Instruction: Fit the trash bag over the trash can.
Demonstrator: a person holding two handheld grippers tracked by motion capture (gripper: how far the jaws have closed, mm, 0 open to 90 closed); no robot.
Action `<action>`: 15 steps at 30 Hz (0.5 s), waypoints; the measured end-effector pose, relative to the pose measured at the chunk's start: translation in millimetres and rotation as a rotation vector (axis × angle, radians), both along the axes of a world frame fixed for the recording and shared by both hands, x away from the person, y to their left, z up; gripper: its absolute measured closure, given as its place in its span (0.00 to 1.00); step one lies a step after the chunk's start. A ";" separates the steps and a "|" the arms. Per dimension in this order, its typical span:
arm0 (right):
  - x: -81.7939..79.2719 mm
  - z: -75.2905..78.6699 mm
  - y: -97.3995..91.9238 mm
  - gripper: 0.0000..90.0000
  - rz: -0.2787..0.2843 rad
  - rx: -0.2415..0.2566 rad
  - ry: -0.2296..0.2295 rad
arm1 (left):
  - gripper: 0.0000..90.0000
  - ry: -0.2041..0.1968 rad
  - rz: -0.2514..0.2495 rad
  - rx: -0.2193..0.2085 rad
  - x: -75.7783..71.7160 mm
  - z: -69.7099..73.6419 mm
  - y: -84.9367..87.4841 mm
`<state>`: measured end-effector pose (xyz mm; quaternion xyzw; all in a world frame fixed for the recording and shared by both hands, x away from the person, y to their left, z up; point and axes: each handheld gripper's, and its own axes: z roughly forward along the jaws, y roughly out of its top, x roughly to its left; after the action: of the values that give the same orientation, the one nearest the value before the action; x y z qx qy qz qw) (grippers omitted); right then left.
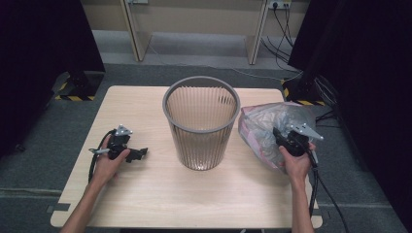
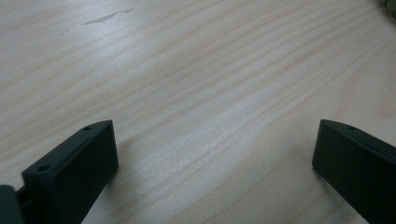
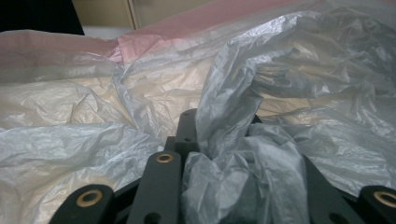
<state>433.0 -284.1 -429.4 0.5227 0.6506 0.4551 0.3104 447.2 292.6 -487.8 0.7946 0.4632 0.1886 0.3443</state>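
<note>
On the pale wooden table (image 1: 160, 194), my right gripper (image 3: 219, 154) clamps the bunched plastic bag (image 3: 140, 93), left gripper (image 2: 212, 158) rests apart and empty, so next I judge lifting it left over the bin (image 1: 201, 124).

Grey ribbed bin (image 1: 201, 127), pink-and-grey translucent bag (image 1: 265, 127).

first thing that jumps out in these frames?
The grey ribbed wastebasket standing upright in the middle of the wooden table draws the eye first. Right of it lies a crumpled translucent plastic bag with a pink edge, and the right hand-held gripper has its jaws pinched on a bunched fold of that film. The left hand-held gripper rests open on the table left of the basket, with nothing between its jaws.
</note>
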 end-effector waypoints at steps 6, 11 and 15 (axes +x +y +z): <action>-9.0 24.1 -4.7 0.80 0.007 0.106 -0.127 | 0.00 0.000 0.002 0.000 0.0 0.0 0.0; -16.1 43.0 -4.6 0.80 0.018 0.137 -0.235 | 0.00 0.000 0.002 0.000 0.0 0.0 0.0; -22.8 61.8 -2.5 0.80 0.038 0.198 -0.304 | 0.00 0.000 0.002 0.000 0.0 0.0 0.0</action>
<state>410.2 -286.6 -367.6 0.4635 0.5581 0.5965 0.3433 447.2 292.6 -487.8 0.7940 0.4641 0.1889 0.3442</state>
